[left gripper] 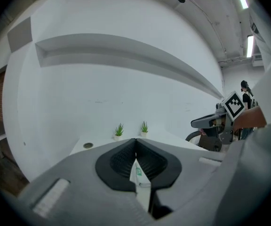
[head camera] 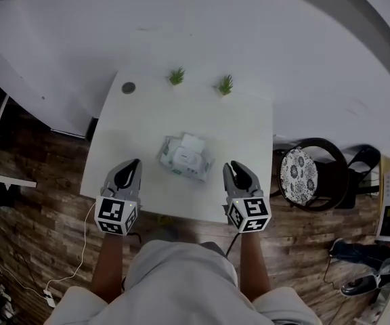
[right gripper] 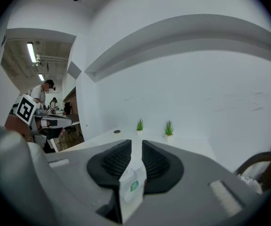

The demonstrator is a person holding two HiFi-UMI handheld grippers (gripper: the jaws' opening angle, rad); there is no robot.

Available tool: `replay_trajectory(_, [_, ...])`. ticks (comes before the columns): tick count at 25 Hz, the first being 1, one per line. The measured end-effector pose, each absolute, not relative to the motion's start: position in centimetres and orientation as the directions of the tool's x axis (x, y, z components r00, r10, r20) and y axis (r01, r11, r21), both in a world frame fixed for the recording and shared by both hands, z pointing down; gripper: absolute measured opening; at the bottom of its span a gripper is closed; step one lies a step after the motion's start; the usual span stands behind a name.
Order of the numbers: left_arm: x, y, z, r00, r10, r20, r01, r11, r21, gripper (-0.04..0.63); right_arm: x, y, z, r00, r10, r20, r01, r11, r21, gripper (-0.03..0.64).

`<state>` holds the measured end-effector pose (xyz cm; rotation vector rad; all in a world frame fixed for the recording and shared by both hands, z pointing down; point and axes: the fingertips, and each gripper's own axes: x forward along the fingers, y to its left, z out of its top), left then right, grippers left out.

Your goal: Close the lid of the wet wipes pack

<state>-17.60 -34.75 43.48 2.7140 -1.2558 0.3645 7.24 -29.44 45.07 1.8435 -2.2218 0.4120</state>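
Observation:
The wet wipes pack lies in the middle of the white table, and its white lid stands flipped up at the far side. My left gripper hovers at the near table edge, left of the pack and apart from it, with its jaws shut and empty. My right gripper hovers to the pack's right, jaws a narrow gap apart and empty. In the left gripper view the tips of the left gripper touch, with the pack below them. In the right gripper view the pack shows through the gap of the right gripper.
Two small potted plants and a dark round disc sit along the table's far edge by the wall. A black chair with a patterned cushion stands right of the table. A cable trails on the wooden floor.

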Motion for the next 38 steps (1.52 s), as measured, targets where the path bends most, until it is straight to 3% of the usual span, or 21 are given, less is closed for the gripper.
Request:
replay_trajectory(8, [-15.7, -38.4, 46.1, 0.689, -0.659, 0.301, -0.702, -0.710, 0.054, 0.008, 6.9, -32.7, 46.6, -0.169, -0.901, 0.399, -0.986, 0.158, -0.060, 0.061])
replay_trajectory(15, [-14.3, -39.9, 47.7, 0.703, -0.634, 0.323, -0.689, -0.720, 0.084, 0.008, 6.3, -35.1, 47.9, -0.232, -0.870, 0.435, -0.972, 0.229, -0.060, 0.061])
replay_trajectory(38, [-9.9, -44.3, 52.4, 0.635, -0.630, 0.447, -0.727, -0.683, 0.070, 0.009, 8.2, -42.0, 55.6, -0.383, -0.776, 0.500, -0.923, 0.302, -0.238, 0.061])
